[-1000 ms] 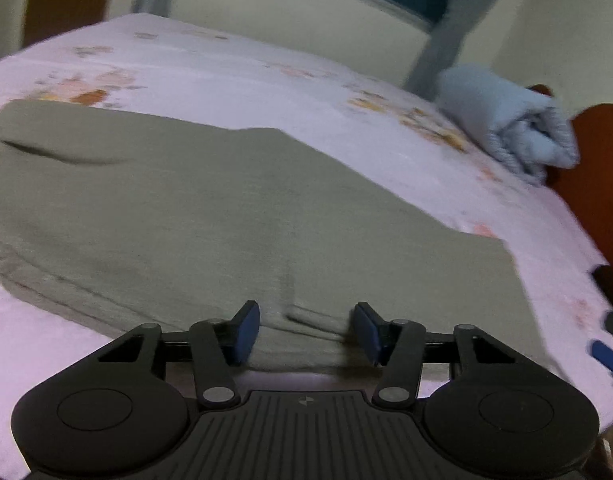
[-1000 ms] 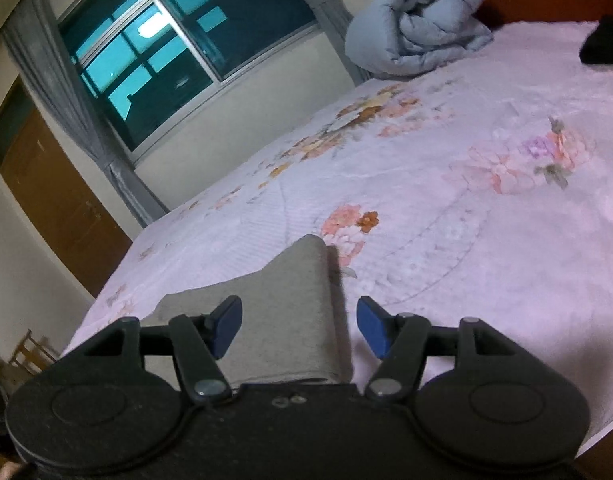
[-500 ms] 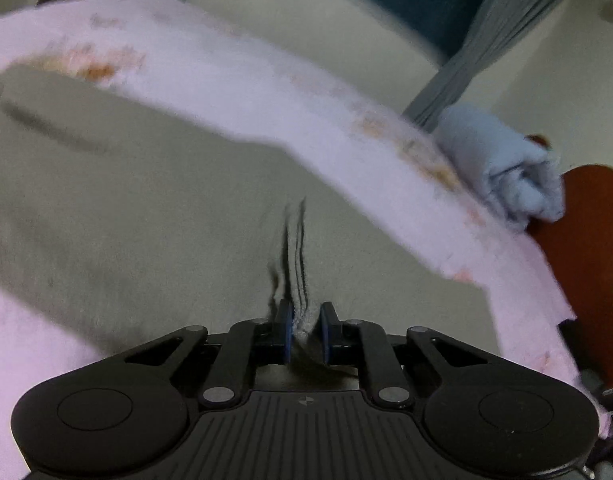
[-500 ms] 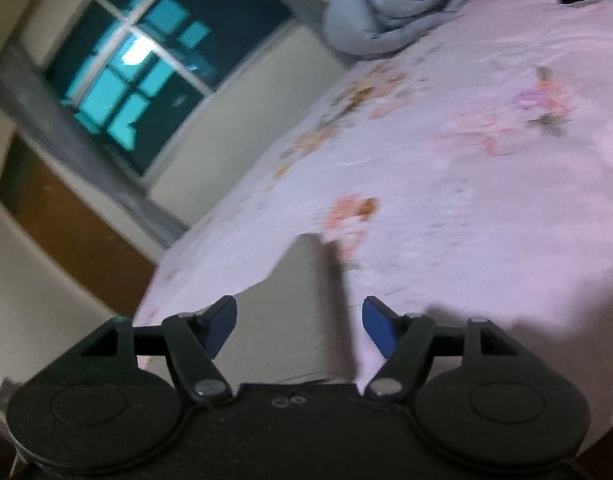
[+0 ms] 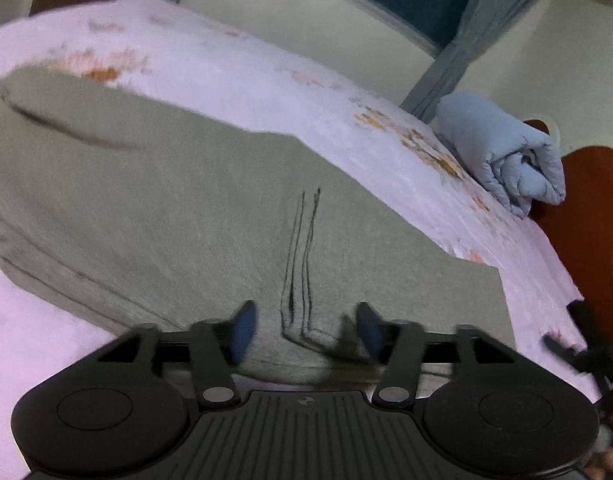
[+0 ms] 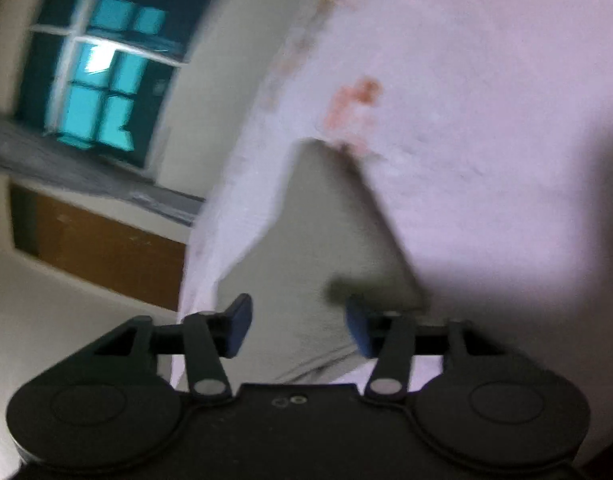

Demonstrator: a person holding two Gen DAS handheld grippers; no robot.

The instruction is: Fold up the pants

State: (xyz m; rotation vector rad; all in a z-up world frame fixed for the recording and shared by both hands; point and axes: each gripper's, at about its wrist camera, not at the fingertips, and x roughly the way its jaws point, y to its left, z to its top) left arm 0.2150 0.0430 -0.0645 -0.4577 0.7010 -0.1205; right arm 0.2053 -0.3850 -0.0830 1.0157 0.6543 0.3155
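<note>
With the pants (image 5: 186,216) flat on the bed (image 5: 266,64), left gripper (image 5: 304,326) just reopened astride the ridge at 12 o'clock should re-pinch deeper; right gripper (image 6: 298,326), narrowing but pinching nothing, needs the hem.

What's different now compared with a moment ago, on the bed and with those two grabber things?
The left gripper pinched a ridge into the pants, then its jaws opened again, leaving a pinched crease. The right gripper rolled and dropped toward the pants' end, its jaws narrowing with cloth between them, not yet gripping. The rolled blue quilt stayed put.
</note>
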